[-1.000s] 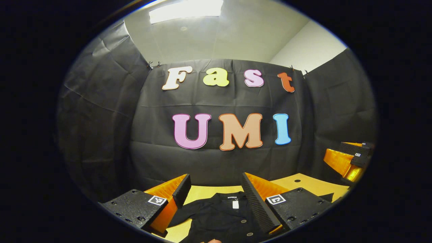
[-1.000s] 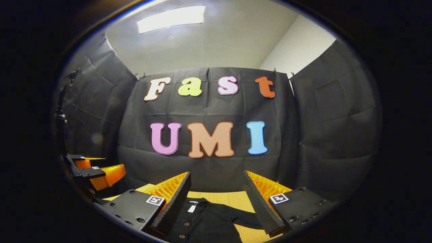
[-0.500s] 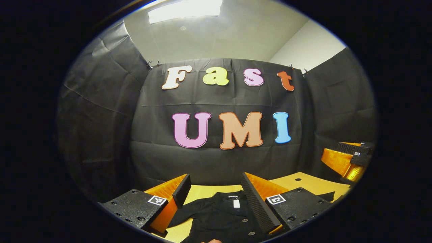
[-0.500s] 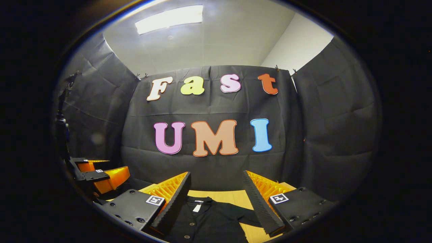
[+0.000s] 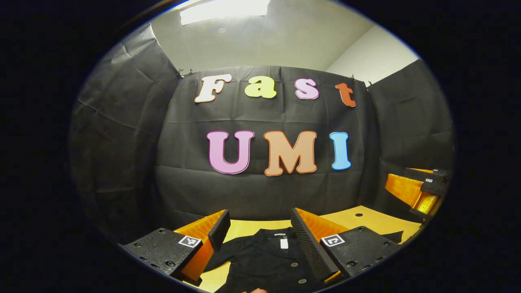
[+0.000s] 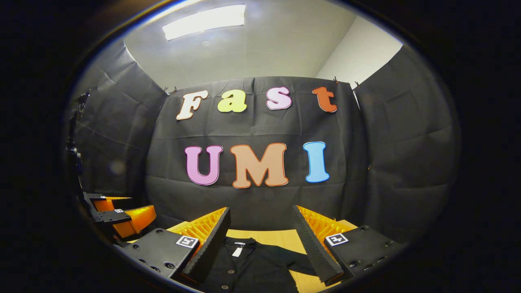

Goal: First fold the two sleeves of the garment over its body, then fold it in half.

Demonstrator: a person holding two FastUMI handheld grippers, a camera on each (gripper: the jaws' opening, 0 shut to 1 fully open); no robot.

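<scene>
While both grippers hover with fingers spread wide, left gripper point(image 5: 260, 232) and right gripper point(image 6: 260, 232), the black shirt point(image 5: 264, 264) lies flat on the table point(image 5: 366, 221).

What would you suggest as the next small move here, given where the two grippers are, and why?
Probably lower the left gripper toward the near sleeve of the black garment. Both grippers look open and hold nothing, with the right gripper also above the shirt, and the garment lies flat on the wooden table with its sleeves not yet folded.
</scene>
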